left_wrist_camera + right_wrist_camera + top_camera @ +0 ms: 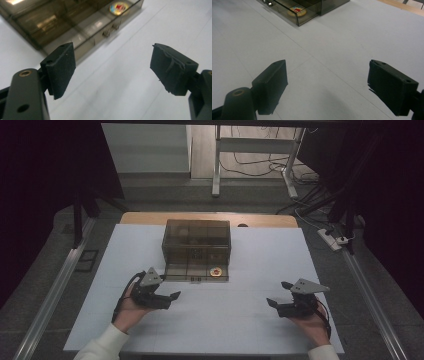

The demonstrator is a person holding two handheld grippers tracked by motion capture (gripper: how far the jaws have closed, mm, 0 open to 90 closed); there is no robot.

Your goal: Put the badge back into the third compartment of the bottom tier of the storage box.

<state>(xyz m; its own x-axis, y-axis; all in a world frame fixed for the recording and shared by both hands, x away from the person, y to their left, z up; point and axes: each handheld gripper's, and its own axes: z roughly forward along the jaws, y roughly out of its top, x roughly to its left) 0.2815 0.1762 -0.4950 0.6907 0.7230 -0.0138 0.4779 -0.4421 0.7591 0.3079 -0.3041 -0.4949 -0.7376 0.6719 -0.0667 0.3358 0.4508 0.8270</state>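
Note:
A smoky transparent compartment box (196,249) stands at the middle of the white table, lid shut, with a small metal latch (195,279) on its front. A round gold-and-red token (216,271) lies in its front right compartment. The box (62,20), the token (119,7) and the latch (110,30) lie ahead in the left gripper view. My left gripper (167,297) hovers just in front of the box's left corner, open, nothing between its pads (61,71). My right gripper (279,293) rests open near the front right, empty. In the right gripper view the box corner (312,7) lies far off.
The white table top (260,260) has a wooden edge at the back. Beyond it are a metal frame stand (216,165), cables and a power strip (330,239) on the floor. Rails run along both sides of the table.

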